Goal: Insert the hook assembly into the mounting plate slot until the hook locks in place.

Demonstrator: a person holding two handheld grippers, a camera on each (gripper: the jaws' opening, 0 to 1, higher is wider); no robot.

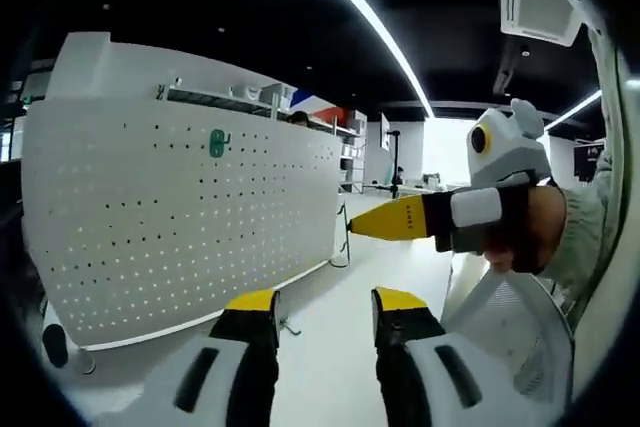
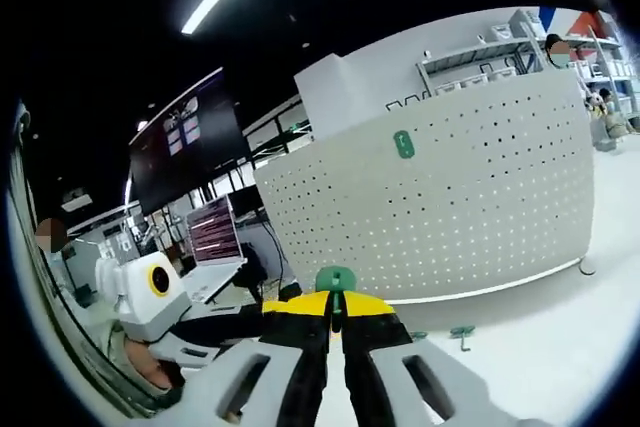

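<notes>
Holding a green hook (image 2: pixel 335 280) pinched at the tips of the right gripper (image 2: pixel 336 319), in front of the white pegboard (image 2: pixel 470 197).

In the left gripper view, the pegboard stands at 9 to 11 o'clock with a green hook already mounted (image 1: pixel 218 143) high on it; the left gripper (image 1: pixel 325 315) has its fingers (image 1: pixel 252 312) parted and bare over the white tabletop (image 1: pixel 330 367), and the right gripper enters at 3 o'clock. In the right gripper view, the fingers are closed on the hook at 6 o'clock, another green hook (image 2: pixel 461 334) lies on the tabletop at 5 o'clock, and monitors, shelving and ceiling light strips stand behind.
</notes>
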